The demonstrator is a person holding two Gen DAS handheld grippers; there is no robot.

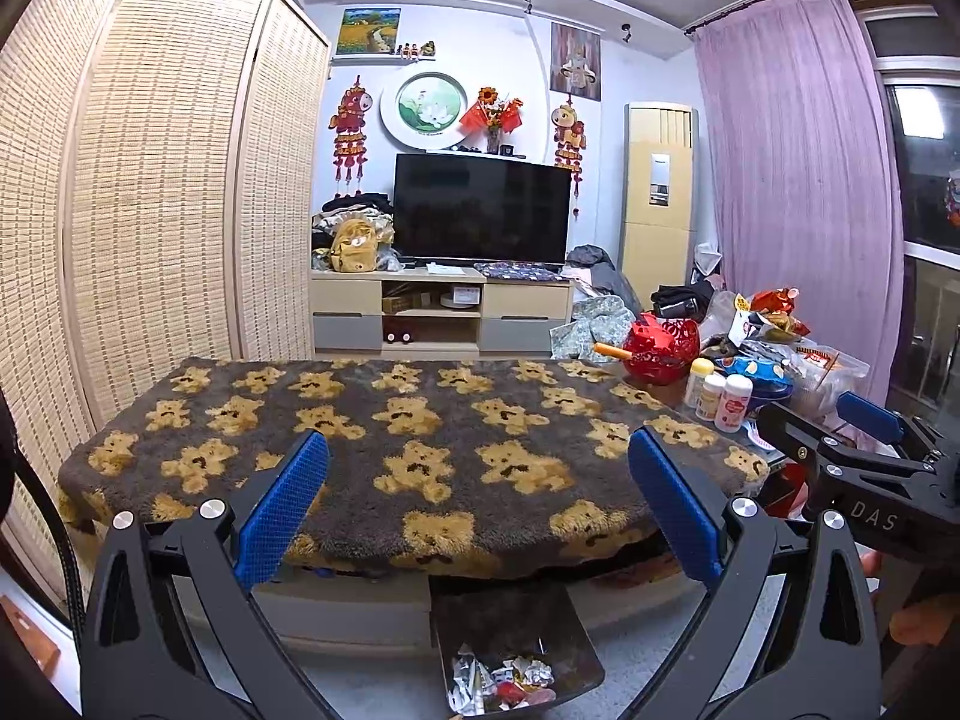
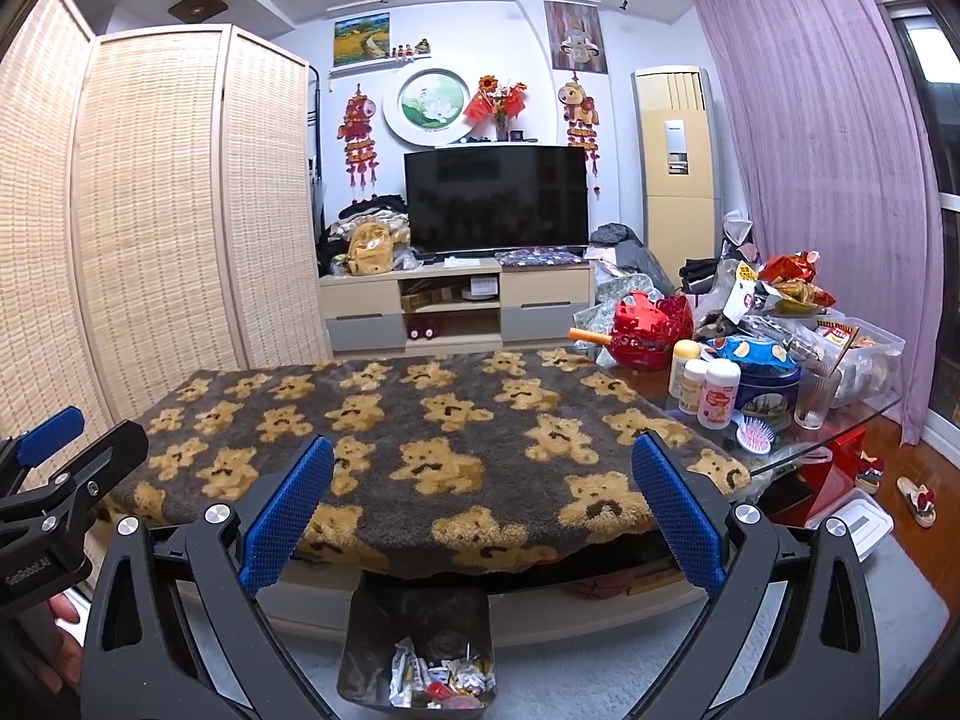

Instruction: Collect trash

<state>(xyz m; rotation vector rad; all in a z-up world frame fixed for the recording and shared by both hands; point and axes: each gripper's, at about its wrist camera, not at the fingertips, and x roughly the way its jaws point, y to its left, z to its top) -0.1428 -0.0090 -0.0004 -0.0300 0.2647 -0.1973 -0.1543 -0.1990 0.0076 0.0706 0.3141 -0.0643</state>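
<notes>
While both claws hover side by side over the near edge of the desk, each stands wide apart and holds nothing: the left claw and the right claw both show only bear-patterned blanket between their blue pads. No loose trash shows on the blanket itself. The collected trash, crumpled wrappers and paper, lies in the dark bin on the floor, under the desk's front edge, at about six o'clock from either claw. In the left view the bin sits slightly toward five o'clock; in the right view slightly toward seven, so it lies between the two claws and neither is clearly nearer.

What could still count as trash, judging by looks, is the snack bag clutter at two o'clock, past the white bottles. The right claw is the nearer one to that pile. The task looks largely done or between picks.
</notes>
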